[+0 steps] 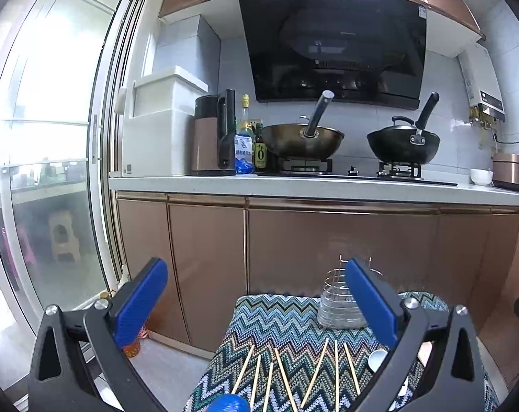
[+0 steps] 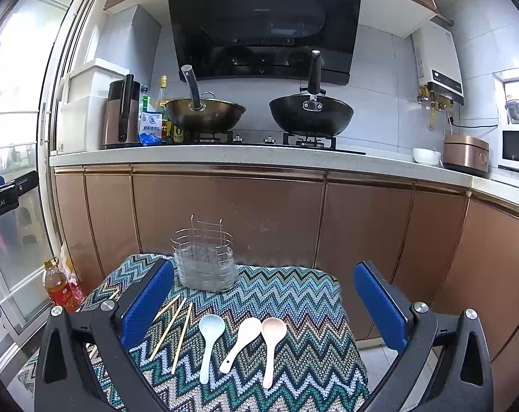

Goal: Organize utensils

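Wooden thin chopsticks [image 1: 280,374] lie scattered, so the empty, wide-apart left gripper [image 1: 256,309] and right gripper [image 2: 264,304] should pinch one centrally before the round wire holder [image 2: 204,257].

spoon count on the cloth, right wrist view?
3, side by side on the zigzag cloth in front of the wire holder: blue spoon leftmost, white spoon middle, pink spoon rightmost. None in the holder.

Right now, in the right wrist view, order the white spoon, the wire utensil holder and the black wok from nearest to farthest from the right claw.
1. White spoon: on the cloth, between the right claw fingers.
2. Wire utensil holder: cloth's far edge, left of centre.
3. Black wok: on the stove, farthest.
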### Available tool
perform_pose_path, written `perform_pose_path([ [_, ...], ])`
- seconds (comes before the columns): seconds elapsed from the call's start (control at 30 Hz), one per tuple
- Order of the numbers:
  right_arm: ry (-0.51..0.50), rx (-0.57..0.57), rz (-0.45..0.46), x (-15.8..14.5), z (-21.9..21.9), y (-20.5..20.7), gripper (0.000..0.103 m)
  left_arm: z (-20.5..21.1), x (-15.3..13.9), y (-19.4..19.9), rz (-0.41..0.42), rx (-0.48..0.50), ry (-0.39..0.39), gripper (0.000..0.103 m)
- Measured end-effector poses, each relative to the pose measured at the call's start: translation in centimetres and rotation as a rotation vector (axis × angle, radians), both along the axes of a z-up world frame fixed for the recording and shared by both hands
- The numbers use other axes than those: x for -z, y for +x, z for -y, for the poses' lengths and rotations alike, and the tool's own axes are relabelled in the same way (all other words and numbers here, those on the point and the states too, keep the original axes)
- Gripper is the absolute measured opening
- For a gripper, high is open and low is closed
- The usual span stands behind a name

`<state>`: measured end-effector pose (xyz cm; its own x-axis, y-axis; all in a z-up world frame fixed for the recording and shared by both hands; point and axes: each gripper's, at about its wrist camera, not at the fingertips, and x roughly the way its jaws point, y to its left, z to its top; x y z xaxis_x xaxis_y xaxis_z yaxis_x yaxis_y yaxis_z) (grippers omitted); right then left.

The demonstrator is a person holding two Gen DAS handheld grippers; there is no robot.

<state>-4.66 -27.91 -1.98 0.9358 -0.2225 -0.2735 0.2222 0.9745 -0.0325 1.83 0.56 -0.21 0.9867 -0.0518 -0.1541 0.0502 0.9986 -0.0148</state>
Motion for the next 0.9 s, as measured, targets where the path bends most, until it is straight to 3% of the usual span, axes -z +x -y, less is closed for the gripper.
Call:
perform_pose_path([
  [0.2, -0.010, -0.003, 0.009, -0.5, 0.7, 0.2, 0.103, -0.3, -0.8, 0.8, -0.001, -0.022, -0.015, 0.103],
  [0.37, 0.003, -0.032, 0.021, -1.3, 1.5, 0.7, 0.103, -0.4, -1.5, 1.1, 0.046, -0.069, -0.020, 0.103],
  [0.43, 0.011, -0.042, 0.016, -1.3, 2.1, 1.2, 0.103, -0.5, -1.4, 1.7, 0.028, -0.047, -0.040, 0.103],
  [0.7, 0.091, -0.106, -0.081, 1.2, 5.2, 4.2, 0.094, 1.6, 1.8, 6.5, -0.217, 0.161, -0.063, 0.103],
  [0.9, 0.229, -0.236, -0.234, 5.8, 8.7, 7.9, 0.069, 6.5, 5.7, 9.9, -0.448, 0.345, -0.045, 0.103],
])
